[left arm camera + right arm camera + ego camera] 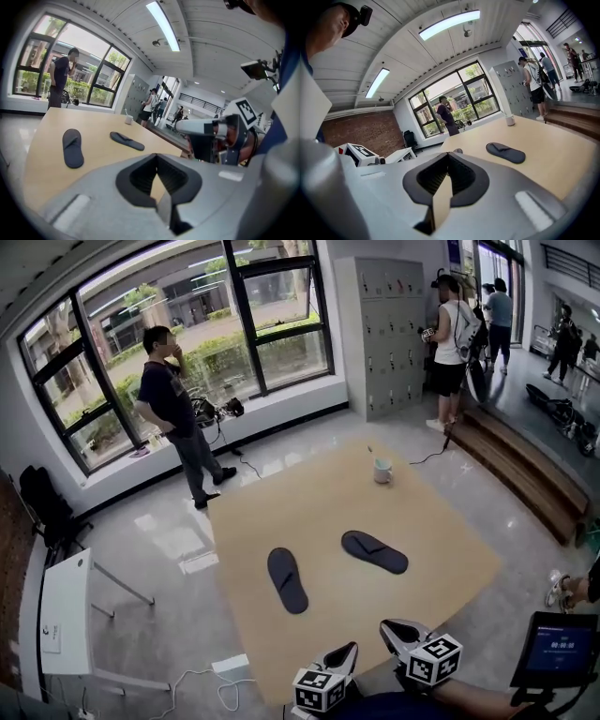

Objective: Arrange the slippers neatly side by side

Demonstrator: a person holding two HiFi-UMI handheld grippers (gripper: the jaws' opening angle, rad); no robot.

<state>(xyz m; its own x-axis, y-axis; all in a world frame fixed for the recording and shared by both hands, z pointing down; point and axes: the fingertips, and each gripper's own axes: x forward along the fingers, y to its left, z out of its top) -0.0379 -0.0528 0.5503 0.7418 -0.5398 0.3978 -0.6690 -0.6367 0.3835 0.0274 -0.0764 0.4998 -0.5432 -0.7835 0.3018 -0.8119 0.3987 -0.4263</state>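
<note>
Hands are cut off at the bottom edge of the head view; only a sleeve shows. In the right gripper view, the left slipper (458, 151) is nearly all hidden behind the claw body. The left gripper (345, 651) and right gripper (398, 628) sit side by side at the near table (281, 507) edge, tilted slightly down toward the slippers. Both claws are together with nothing between them. The left slipper (287, 579) and right slipper (374, 551) lie mid-table, apart and at different angles.
</note>
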